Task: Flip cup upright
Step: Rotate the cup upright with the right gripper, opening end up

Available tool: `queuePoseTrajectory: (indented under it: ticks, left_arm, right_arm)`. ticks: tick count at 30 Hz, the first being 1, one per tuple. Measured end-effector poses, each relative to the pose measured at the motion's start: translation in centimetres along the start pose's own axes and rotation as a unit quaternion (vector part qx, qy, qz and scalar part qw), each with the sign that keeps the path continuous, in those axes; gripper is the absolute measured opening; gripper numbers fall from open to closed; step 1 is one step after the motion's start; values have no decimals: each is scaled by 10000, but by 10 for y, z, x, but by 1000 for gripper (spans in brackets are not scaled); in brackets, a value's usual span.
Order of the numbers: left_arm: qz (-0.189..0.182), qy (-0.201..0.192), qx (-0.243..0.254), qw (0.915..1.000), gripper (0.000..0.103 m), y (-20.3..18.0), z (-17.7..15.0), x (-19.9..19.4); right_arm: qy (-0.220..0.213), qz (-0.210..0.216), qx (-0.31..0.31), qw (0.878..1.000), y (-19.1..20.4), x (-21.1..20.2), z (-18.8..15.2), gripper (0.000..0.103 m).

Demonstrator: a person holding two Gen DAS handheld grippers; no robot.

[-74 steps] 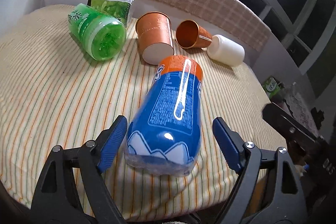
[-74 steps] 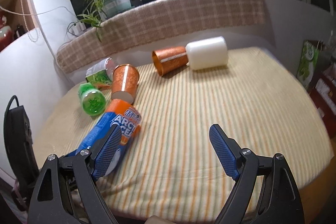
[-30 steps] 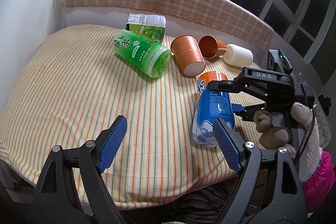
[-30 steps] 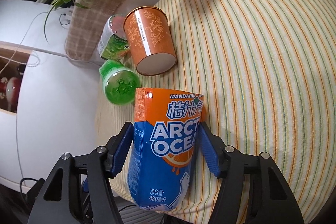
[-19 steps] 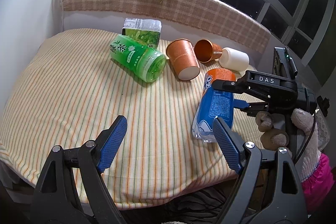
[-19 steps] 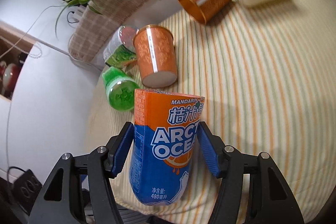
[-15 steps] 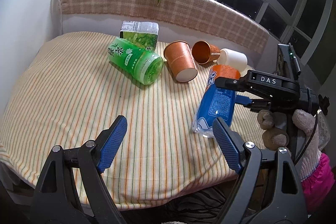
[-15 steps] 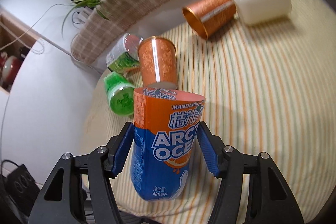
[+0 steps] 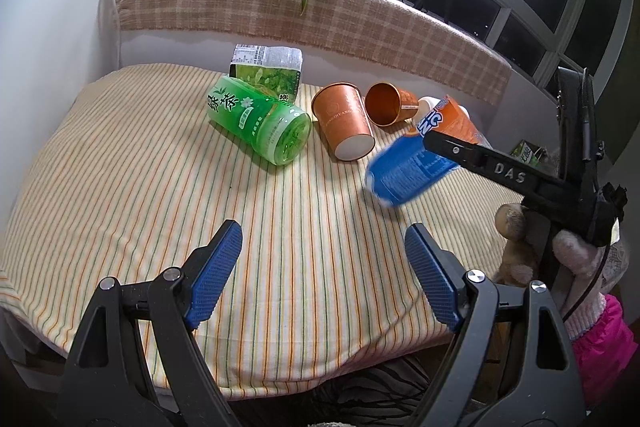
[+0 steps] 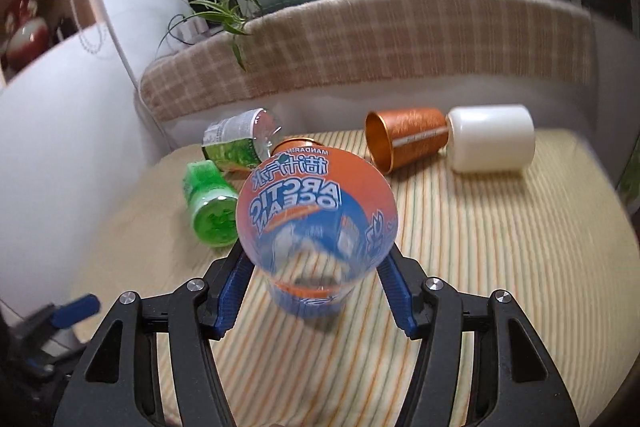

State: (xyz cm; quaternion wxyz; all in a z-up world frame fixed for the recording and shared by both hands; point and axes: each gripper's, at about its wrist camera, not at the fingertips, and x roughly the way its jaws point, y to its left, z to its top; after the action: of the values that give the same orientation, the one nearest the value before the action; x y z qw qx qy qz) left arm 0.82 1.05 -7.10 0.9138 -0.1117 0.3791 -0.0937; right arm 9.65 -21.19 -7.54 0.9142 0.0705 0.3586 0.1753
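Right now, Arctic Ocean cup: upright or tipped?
Tipped. The Arctic Ocean cup hangs slanted above the striped cloth, clamped in the right tongs, mouth toward that camera.

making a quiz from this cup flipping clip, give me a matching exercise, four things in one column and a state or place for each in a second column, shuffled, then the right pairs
Things:
1. blue and orange cup
2. green cup
3. white cup
4. left hand-held gripper

States or places:
A. open, holding nothing
B. lying on its side by the green carton
C. lifted and tilted, clamped in the right hand-held gripper
D. lying on its side at the closed end of a copper cup

Pairs: 1-C, 2-B, 3-D, 4-A
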Motion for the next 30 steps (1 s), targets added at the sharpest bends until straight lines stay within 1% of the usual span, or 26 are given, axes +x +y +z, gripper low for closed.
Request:
queuePoseTrajectory:
  ticks: [6,10,18,30]
  left_arm:
    - [3,-4,-27,10000,86,1,-1,0]
    - [-10,-5,-29,10000,86,1,-1,-1]
    - [-6,-5,-33,10000,86,1,-1,-1]
    - [9,-52,-2,10000,86,1,2,-4]
  right_arm:
    - [-104,-226,-443,9987,10,0,-4,59]
    - [-111,-256,-716,9970,17,-2,-7,59]
    - [-75,-259,-976,9949,28,-2,-12,59]
    - [-19,-211,-1052,9942,38,7,-14,62]
